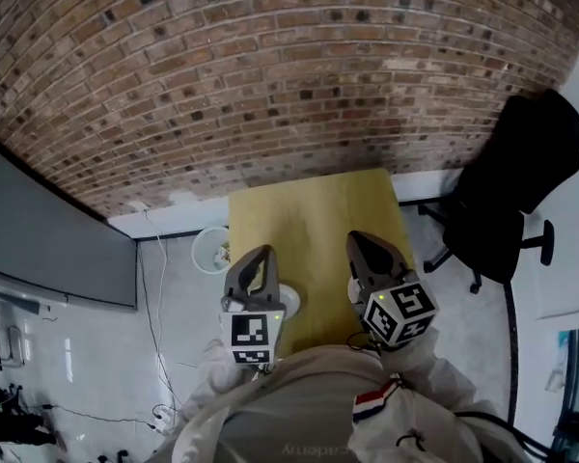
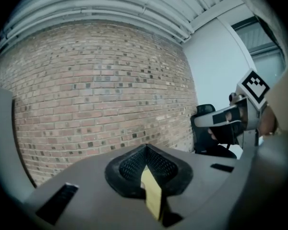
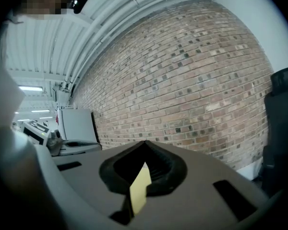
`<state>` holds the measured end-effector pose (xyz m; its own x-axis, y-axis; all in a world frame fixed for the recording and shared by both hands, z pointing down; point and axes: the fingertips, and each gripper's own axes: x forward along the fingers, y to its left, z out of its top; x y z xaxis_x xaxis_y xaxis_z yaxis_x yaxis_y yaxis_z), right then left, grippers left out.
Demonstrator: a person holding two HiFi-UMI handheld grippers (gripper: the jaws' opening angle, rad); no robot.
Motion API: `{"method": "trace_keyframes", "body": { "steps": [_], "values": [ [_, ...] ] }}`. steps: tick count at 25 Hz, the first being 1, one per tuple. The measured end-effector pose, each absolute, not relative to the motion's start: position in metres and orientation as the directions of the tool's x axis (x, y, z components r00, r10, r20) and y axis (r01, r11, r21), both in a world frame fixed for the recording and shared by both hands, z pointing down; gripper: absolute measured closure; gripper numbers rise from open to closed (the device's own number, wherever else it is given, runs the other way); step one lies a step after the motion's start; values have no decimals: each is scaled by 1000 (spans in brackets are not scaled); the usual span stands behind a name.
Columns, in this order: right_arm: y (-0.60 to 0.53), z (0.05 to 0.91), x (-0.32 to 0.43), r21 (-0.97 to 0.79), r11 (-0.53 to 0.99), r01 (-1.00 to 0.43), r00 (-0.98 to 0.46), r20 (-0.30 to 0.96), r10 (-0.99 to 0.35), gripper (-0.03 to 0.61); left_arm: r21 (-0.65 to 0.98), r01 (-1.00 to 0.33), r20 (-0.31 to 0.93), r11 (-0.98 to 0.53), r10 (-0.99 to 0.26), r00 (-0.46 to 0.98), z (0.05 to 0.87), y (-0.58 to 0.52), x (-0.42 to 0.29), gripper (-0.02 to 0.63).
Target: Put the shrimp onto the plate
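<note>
No shrimp shows in any view. In the head view, both grippers are held up close to my body over the near end of a yellow table [image 1: 309,230]. My left gripper [image 1: 261,252] is shut, its jaws meeting at the tip with nothing between them [image 2: 146,148]. My right gripper [image 1: 359,238] is also shut and empty [image 3: 145,143]. Both point roughly level toward the brick wall. A white rounded thing [image 1: 289,299], perhaps the plate, peeks out beside the left gripper at the table's near edge, mostly hidden.
A brick wall [image 1: 270,75] stands beyond the table. A black office chair [image 1: 511,191] is to the right, and a round white bin [image 1: 210,249] stands on the floor to the left. Cables trail on the floor at left. The right gripper's marker cube [image 2: 253,86] shows in the left gripper view.
</note>
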<state>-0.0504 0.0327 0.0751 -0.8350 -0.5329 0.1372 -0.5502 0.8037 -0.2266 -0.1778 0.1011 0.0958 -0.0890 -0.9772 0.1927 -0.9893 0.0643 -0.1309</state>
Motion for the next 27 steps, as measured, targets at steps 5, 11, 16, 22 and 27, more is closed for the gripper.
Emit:
{"method": "trace_keyframes", "body": {
  "steps": [5, 11, 16, 22, 27],
  "values": [
    [30, 58, -48, -207, 810, -549, -835, 116, -537, 555, -148, -985, 131, 92, -985, -112, 73, 100, -181, 603],
    [18, 67, -42, -189, 809, -556, -831, 125, -542, 555, -158, -982, 111, 105, -986, -123, 75, 87, -168, 603],
    [14, 75, -37, -195, 814, -547, -837, 126, -532, 555, -163, -980, 115, 118, -984, -138, 78, 81, -161, 603],
    [11, 73, -35, -187, 818, -544, -839, 121, -531, 555, -172, -977, 128, 127, -980, -150, 79, 77, -159, 603],
    [7, 73, -36, -186, 822, -539, -842, 114, -527, 555, -180, -975, 119, 133, -981, -156, 76, 72, -158, 603]
  ]
}}
